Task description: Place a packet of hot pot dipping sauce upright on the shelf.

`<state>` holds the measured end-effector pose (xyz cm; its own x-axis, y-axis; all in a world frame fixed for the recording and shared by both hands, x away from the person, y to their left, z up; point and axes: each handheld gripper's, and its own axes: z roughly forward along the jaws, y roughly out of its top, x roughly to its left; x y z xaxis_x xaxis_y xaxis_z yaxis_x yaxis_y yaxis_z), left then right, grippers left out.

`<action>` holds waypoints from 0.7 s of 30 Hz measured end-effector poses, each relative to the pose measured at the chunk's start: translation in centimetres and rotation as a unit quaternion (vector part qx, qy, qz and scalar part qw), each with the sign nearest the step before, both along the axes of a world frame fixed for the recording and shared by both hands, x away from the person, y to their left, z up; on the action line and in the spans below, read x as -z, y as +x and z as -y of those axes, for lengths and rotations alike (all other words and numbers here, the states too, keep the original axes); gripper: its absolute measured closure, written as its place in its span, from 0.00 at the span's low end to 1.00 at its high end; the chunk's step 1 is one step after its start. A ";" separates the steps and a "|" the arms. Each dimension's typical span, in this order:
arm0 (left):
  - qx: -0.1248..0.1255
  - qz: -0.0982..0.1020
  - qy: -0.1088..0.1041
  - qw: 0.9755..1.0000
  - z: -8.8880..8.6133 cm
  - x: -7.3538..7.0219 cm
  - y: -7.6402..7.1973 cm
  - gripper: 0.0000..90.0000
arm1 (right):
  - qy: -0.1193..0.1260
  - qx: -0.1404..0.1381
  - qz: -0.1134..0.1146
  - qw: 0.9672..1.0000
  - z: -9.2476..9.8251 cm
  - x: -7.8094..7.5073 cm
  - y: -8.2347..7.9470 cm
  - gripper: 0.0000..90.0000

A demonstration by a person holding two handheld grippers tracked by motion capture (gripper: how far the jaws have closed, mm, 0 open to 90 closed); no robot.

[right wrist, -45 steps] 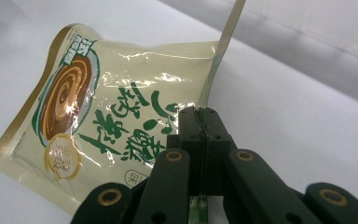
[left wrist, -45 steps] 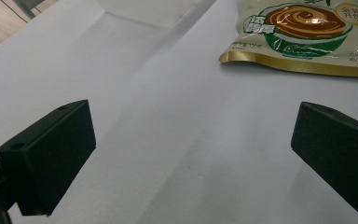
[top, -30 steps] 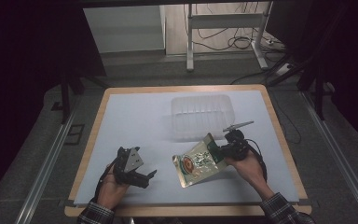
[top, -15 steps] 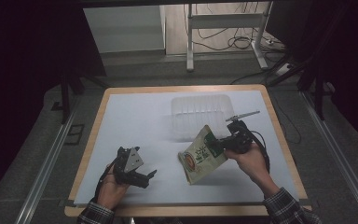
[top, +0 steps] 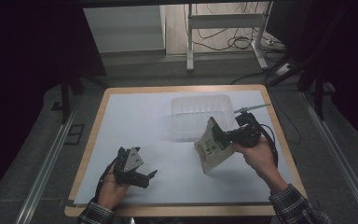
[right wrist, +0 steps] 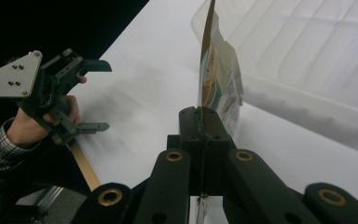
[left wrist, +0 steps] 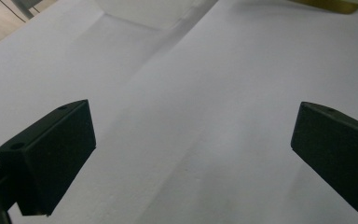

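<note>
Right gripper point(top: 223, 136) clamped on the edge of a flat, gold-backed printed snack pouch point(top: 211, 148), held tilted above the white table cover point(top: 140, 121), just beside the clear ribbed plastic tray point(top: 198, 112). Left gripper point(top: 144, 176) gaping, empty, well apart.

A lab or recording room: a wood-rimmed table point(top: 279, 140) under a white sheet point(top: 135, 126) stands amid dark curtains. Beyond its far edge, cables point(top: 223, 39) trail over bare floor around a metal desk frame point(top: 223, 21).
</note>
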<state>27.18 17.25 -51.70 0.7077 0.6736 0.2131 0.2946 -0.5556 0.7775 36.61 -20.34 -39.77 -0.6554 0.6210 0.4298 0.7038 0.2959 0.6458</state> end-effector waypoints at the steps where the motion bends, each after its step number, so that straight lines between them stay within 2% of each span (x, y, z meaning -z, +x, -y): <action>1: 0.000 0.000 0.000 1.000 0.0 0.0 0.0 0.00 | -0.001 0.003 0.001 1.000 0.2 -0.2 0.0 0.99; 4: 0.000 0.000 -0.001 1.000 0.0 0.0 0.0 0.00 | 0.002 0.011 0.003 1.000 0.7 -0.5 0.1 0.99; 10: 0.001 -0.001 -0.003 1.000 0.0 0.0 0.0 0.00 | 0.023 0.025 -0.006 0.999 2.2 -1.4 0.4 0.99; 21: 0.001 -0.001 -0.002 1.000 0.0 0.0 0.1 0.00 | 0.044 0.039 -0.008 0.998 3.6 -3.1 0.7 0.99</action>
<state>27.24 17.26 -51.70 0.7101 0.6727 0.2078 0.2955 -0.5526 0.7793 37.33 -23.91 -36.71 -0.6000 0.6288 0.4945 0.7323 0.1830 0.6559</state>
